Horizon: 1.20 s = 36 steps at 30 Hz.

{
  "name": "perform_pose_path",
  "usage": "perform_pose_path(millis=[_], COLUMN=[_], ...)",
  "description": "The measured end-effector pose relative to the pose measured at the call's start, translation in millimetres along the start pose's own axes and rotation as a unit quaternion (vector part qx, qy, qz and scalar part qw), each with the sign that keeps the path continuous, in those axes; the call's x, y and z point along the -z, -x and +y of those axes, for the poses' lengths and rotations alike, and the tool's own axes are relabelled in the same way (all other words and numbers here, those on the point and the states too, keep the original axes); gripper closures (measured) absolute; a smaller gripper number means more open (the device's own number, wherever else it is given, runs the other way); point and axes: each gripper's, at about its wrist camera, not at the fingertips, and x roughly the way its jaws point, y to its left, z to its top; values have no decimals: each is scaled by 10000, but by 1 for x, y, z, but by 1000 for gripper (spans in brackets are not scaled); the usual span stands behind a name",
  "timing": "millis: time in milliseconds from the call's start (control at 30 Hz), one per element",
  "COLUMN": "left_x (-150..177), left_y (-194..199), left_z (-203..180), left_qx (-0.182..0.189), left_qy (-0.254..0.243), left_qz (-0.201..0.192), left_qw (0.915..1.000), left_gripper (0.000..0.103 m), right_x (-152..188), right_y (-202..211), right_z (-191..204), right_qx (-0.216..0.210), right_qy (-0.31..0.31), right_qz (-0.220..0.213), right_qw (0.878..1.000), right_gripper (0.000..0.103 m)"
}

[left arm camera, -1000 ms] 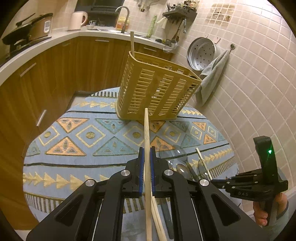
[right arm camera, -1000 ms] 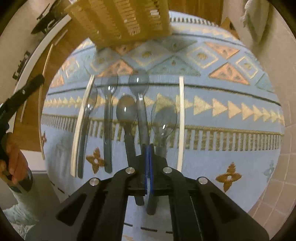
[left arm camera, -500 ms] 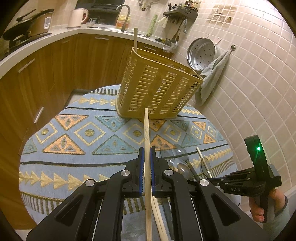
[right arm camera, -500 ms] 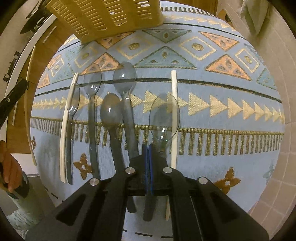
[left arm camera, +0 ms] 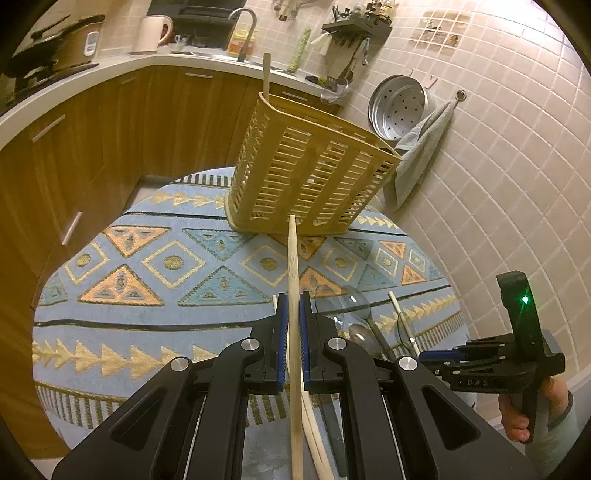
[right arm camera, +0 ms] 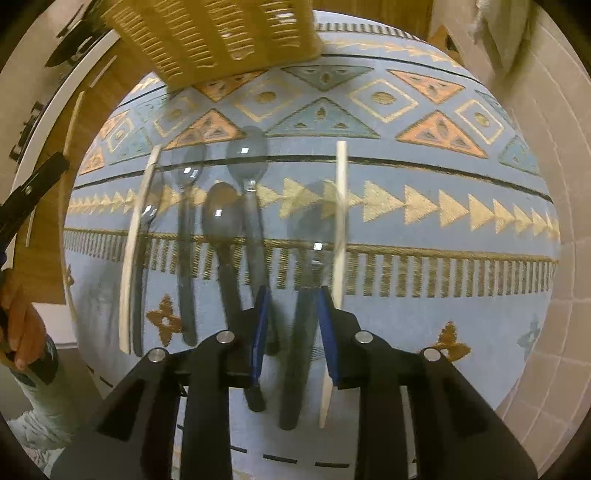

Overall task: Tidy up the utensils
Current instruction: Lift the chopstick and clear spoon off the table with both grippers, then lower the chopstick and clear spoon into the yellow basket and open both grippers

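A chopstick is clamped in the left gripper, its tip aimed at the basket, presumably for dropping in. The right gripper has just been opening; its jaws stand partly apart, astride a spoon on the cloth, apparently for the next pick.

- Wall: small square pale pink tiles, lit by warm indoor light.
- Cabinets: wooden doors with metal handles, curving under a white countertop.
- Countertop items: a cream kettle, a dark cooker and a curved tap.
- Wall fittings: a dark shelf of small items, a perforated steel pan and a grey towel on a hook.
- Table covering: blue cloth with orange and gold triangles.
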Motion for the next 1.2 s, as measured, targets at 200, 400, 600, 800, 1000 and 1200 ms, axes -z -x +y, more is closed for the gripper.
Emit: perform_pose_path(millis=[200, 400, 600, 800, 1000, 1200], left_x=[0, -2, -11, -48, -102, -151], left_y=[0, 2, 4, 35, 55, 48], left_z=[0, -2, -3, -11, -32, -42], left_qx=[13, 60, 141, 379, 288, 339], left_qy=[7, -68, -118, -191, -324, -213], left_qz=[7, -42, -193, -1166, -2374, -3202], left_qw=[10000, 9999, 9996, 9923, 9704, 9465], left_gripper=[99, 99, 99, 100, 99, 100], right_x=[3, -12, -14, -30, -69, -122], right_y=[-5, -9, -3, 62, 126, 158], right_z=[-2, 5, 8, 24, 45, 54], right_qx=[98, 511, 607, 82, -215, -448], right_qy=[88, 250, 400, 519, 550, 513], right_qz=[44, 35, 0, -1140, -2466, -3294], right_qw=[9999, 9984, 9974, 9921, 9673, 9417], right_gripper=[79, 88, 93, 93, 93, 93])
